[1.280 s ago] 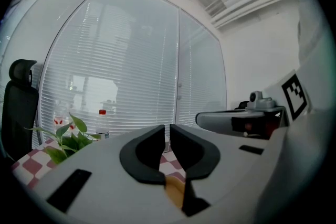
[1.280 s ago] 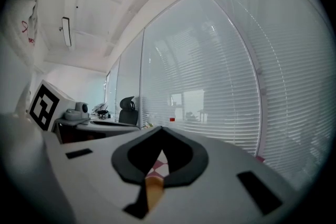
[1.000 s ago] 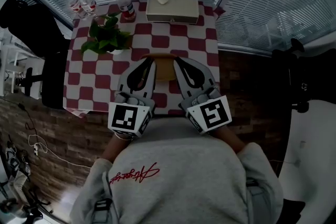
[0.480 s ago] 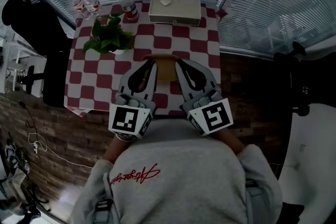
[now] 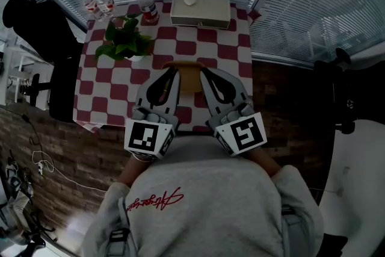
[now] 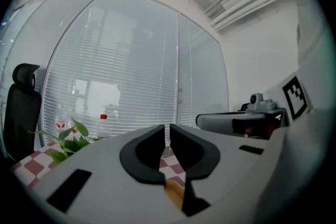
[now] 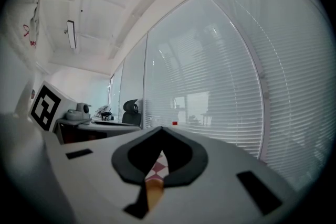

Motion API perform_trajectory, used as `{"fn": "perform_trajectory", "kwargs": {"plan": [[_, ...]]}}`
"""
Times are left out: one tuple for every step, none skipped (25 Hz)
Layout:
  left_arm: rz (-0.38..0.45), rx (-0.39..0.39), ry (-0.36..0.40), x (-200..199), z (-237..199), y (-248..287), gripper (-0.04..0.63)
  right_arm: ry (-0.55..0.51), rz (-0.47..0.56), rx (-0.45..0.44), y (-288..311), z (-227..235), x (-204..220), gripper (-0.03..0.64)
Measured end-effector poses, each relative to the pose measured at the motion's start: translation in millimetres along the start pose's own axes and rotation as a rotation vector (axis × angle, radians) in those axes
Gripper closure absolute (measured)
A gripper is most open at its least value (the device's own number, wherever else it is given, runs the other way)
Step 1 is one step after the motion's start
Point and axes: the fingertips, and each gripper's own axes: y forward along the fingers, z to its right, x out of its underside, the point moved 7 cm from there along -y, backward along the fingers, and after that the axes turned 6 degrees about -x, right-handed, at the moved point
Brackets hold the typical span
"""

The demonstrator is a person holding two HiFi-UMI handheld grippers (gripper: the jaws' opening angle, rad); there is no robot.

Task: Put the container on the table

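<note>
Change: nothing moved since the earlier frame.
Left gripper (image 5: 174, 71): fingers pressed together — empty.
Right gripper (image 5: 204, 71): fingers pressed together — empty.
Container (image 5: 200, 11): far edge of tabletop (image 5: 231, 48), well apart from both.

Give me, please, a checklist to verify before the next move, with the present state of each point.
1. Left claw empty: ok, jaws together, nothing between them.
2. Right claw empty: ok, jaws together too.
3. Claws ready to grasp: not ok, both are shut.
4. Container on the table: ok, it rests at the far edge.
5. Room beside the container: ok, the bottle and the potted plant stand to its left, apart from it.
6. Small white thing on top of the container: cannot tell what it is.
</note>
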Motion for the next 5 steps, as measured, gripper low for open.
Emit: {"fn": "perform_trajectory", "kwargs": {"plan": [[0.001, 0.0, 0.002, 0.4, 0.2, -0.1, 0.555, -0.001, 0.0, -0.001, -0.2, -0.2, -0.1, 0.609], [0.002, 0.0, 0.004, 0.4, 0.3, 0.0, 0.555, -0.002, 0.001, -0.002, -0.3, -0.2, -0.1, 0.609], [0.001, 0.0, 0.005, 0.2, 0.5, 0.2, 0.555, -0.002, 0.001, -0.003, -0.3, 0.0, -0.1, 0.609], [0.0, 0.0, 0.006, -0.2, 0.6, 0.3, 0.555, -0.002, 0.002, -0.004, -0.2, 0.2, -0.1, 0.609], [0.0, -0.001, 0.006, -0.6, 0.7, 0.6, 0.555, -0.002, 0.004, -0.005, -0.1, 0.4, -0.2, 0.609]]}}
